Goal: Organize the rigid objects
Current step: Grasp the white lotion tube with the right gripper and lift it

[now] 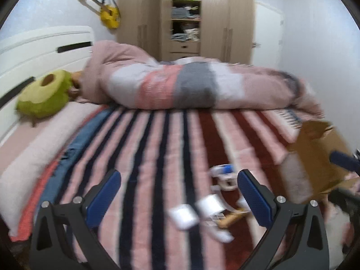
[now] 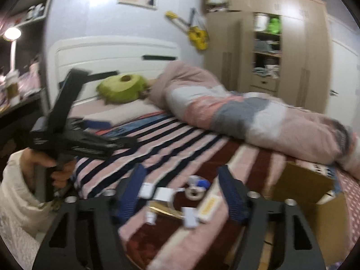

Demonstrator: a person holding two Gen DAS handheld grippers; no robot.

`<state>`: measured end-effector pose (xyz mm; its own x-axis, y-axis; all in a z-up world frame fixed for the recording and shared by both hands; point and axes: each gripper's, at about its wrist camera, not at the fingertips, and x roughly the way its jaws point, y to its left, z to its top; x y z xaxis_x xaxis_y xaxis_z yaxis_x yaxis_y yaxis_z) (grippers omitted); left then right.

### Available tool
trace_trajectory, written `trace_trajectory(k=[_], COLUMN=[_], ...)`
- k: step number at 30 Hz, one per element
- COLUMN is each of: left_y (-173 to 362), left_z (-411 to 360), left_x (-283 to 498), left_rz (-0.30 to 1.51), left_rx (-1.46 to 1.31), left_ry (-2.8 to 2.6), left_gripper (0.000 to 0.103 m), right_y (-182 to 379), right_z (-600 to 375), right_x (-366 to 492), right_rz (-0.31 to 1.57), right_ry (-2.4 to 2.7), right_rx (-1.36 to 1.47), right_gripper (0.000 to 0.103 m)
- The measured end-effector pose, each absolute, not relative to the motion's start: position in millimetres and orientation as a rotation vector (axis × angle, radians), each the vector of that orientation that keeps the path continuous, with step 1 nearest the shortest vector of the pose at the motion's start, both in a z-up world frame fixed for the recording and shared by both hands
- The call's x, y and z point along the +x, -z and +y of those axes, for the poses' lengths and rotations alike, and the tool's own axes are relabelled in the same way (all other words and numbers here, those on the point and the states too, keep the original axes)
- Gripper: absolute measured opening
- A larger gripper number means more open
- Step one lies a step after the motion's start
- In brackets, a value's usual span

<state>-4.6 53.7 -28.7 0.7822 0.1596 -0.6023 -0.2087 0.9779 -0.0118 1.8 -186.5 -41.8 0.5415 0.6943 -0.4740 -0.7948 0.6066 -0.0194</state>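
Between and just ahead of the right tongs (image 2: 182,193) lie small white items (image 2: 164,196) on the bed (image 2: 157,139), with a box (image 2: 301,180) to their right, likely their destination. Left tongs (image 1: 178,191) hover spread; both hold nothing.

Dim, motion-blurred — fisheye-warped edges
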Motion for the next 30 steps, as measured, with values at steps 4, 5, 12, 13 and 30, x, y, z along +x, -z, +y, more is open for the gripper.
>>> trace_trajectory(k=[4,5,12,13,30], left_y=[62.0,70.0,123.8,129.9,156.3], left_z=[82.2,87.2,103.2,105.2,128.3], left_x=[1.8,3.7,11.0,11.7,5.5], left_rz=[0.692,0.705,0.79,0.797,0.847], left_rx=[-0.129,-0.133,-0.128,-0.133,-0.175], left_ry=[-0.148,-0.142,-0.084,-0.075,-0.015], left_gripper=[0.103,0.103,0.103,0.102,0.102], right_y=[102.7,120.5,198.0,202.4,187.6], right_z=[-150.3,-142.7,-113.2,-110.3,-85.1], right_x=[13.3,16.7,24.3,26.0,34.6], right_rz=[0.624,0.674,0.838,0.846,0.849], right_ry=[-0.964,-0.971,-0.935,-0.927,-0.991], right_rx=[-0.237,-0.234,-0.281,-0.294,-0.233], right_gripper=[0.043,0.043,0.043,0.043,0.02])
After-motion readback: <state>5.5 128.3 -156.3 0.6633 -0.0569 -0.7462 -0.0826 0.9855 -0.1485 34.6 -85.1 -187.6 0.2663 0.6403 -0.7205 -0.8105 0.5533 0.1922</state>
